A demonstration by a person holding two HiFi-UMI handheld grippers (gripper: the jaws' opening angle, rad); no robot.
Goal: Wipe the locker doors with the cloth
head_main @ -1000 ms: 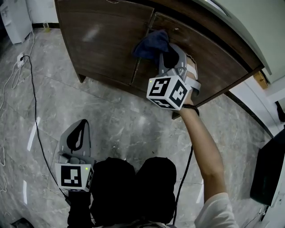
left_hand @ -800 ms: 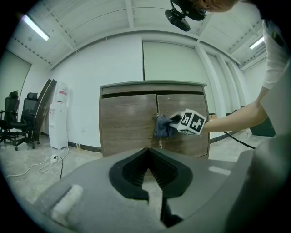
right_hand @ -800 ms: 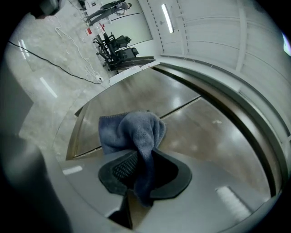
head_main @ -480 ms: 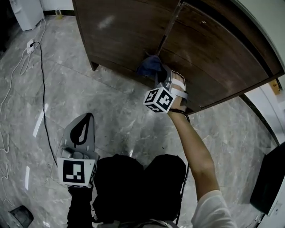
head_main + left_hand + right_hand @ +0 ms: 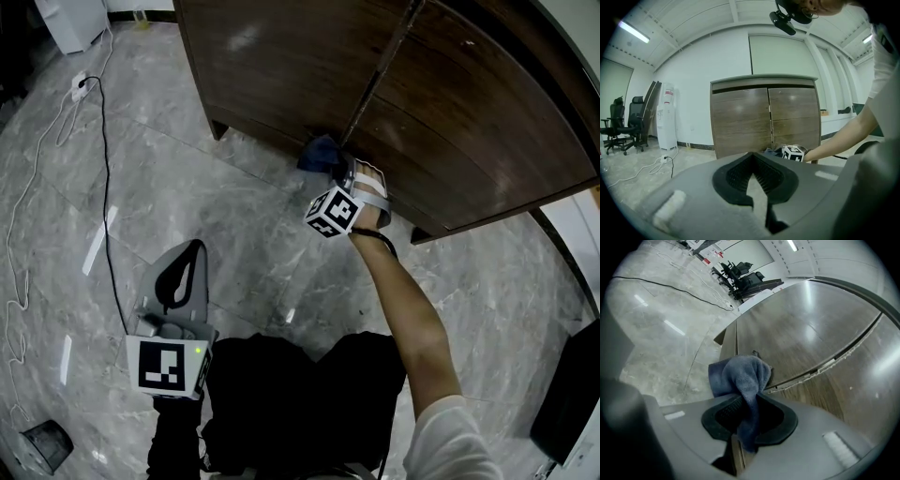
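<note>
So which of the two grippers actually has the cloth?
The right gripper, low against the locker doors: the blue cloth is pinched between its fingers. The left gripper, out over the floor, has nothing between its fingers.

No legible text; only square coded markers on the left tongs (image 5: 190, 253) and right tongs (image 5: 345, 173).
</note>
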